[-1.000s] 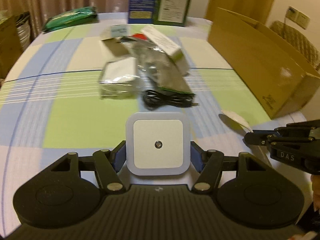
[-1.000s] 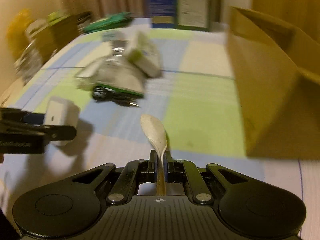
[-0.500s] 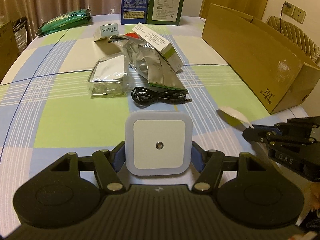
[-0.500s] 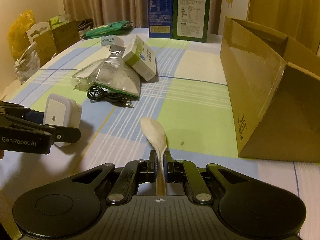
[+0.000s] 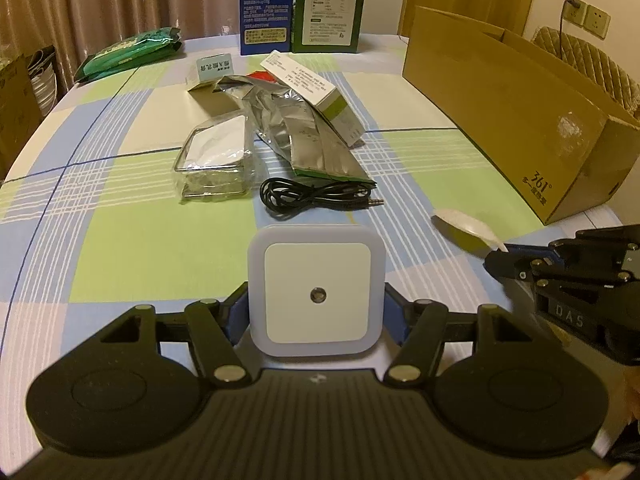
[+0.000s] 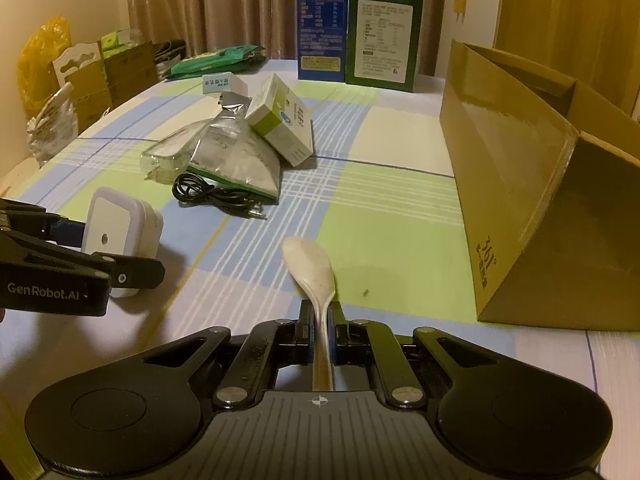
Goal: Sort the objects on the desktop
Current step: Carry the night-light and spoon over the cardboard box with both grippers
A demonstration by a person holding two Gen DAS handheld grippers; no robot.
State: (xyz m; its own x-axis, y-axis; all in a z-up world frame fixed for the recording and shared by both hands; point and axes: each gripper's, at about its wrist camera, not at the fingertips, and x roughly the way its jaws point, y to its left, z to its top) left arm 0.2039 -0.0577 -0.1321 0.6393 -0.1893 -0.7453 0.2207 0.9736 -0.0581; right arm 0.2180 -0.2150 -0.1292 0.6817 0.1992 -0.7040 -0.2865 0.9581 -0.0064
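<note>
My left gripper is shut on a white square night light and holds it above the near part of the checked tablecloth; the light also shows at the left of the right wrist view. My right gripper is shut on the handle of a white spoon, its bowl pointing forward above the cloth; the spoon also shows in the left wrist view. A pile lies mid-table: black coiled cable, silver foil pouches, white-green box, clear-wrapped packet.
A large open cardboard box lies on its side at the right, opening upward to the rear. Blue and green cartons stand at the far edge. A green bag lies far left. Boxes and bags sit beyond the table's left side.
Both grippers keep their holds. The views have steadied after motion blur; the left gripper has tilted slightly so the pile sits lower and nearer in view.
</note>
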